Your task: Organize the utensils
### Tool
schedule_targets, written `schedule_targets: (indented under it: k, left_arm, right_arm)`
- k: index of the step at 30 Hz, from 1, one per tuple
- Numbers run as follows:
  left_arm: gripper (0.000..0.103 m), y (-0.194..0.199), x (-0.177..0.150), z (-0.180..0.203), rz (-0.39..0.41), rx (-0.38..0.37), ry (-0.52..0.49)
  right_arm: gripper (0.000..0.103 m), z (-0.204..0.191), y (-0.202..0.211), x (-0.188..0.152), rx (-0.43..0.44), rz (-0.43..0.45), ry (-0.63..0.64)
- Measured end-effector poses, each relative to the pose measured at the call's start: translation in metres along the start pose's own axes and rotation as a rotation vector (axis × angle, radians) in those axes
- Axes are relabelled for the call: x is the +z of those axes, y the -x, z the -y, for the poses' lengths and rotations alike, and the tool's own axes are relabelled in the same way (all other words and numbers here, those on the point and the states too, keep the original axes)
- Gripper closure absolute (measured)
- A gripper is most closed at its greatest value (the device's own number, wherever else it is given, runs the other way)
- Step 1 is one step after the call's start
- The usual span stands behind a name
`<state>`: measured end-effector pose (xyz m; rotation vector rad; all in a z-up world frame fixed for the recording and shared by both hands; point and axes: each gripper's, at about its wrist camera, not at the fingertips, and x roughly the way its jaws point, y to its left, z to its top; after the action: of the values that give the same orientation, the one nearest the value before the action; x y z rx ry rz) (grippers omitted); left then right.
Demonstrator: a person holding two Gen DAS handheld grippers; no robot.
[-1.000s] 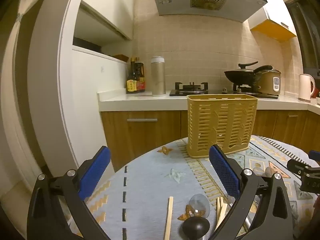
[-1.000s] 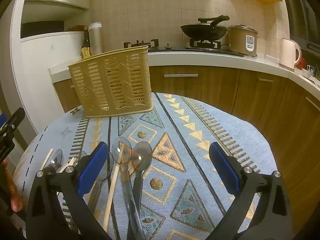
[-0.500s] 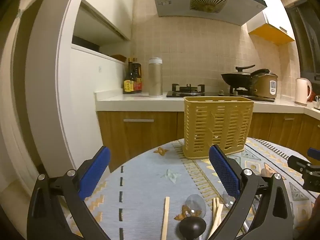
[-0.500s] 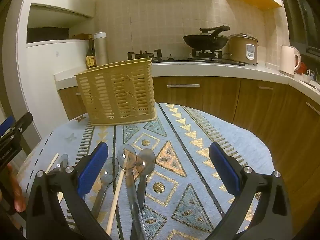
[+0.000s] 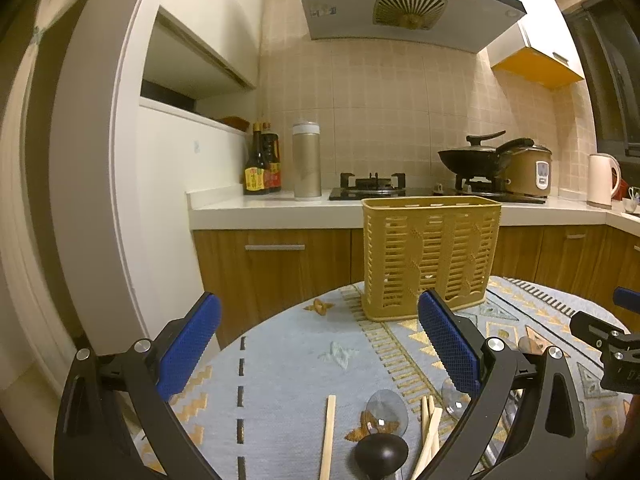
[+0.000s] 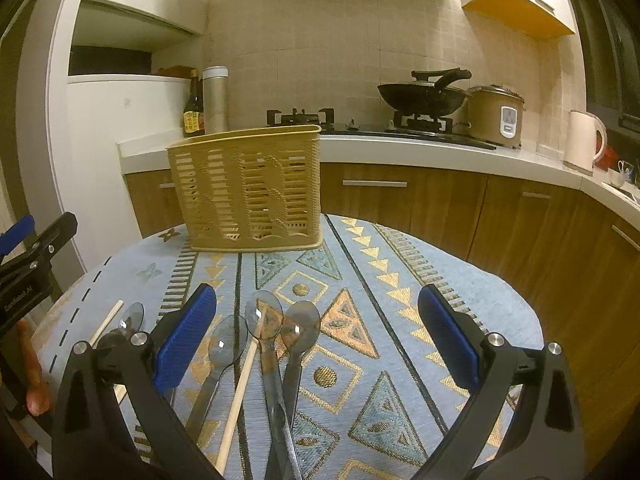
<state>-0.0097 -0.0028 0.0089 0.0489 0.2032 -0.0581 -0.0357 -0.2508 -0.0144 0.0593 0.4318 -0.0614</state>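
Left tongs spread wide, nothing between the blue pads, held above the near-left edge of the round worktop. Right tongs likewise spread wide and empty, hovering over a cluster of clear plastic spoons lying with bowls pointing toward the yellow slotted utensil basket. One wooden chopstick lying slantwise among those spoons, touching them.

Against the frames a second ago: both pairs of tongs tilted up a little, so more of the wall and range hood now in sight and the basket lower in frame; utensils and basket unmoved, spread of both tongs unchanged.

Only in the left view: a black round-headed utensil at the bottom edge, a clear spoon bowl just above it, a lone chopstick to its left, a few more chopsticks to its right. Only in the right view: the full spoon handles and the worktop's far right side. Basket standing upright at the far edge of the worktop, well apart from the utensils, seemingly empty through the slots.
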Motion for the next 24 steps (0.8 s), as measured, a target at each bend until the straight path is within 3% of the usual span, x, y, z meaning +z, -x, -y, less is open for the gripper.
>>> schedule_targets:
  k: [24]
  left_arm:
    - [0.007,-0.0036,-0.0045,0.0019,-0.006,-0.003,-0.001]
  right_arm:
    - [0.007,-0.0006,-0.003,-0.0042,-0.007,-0.008,0.003]
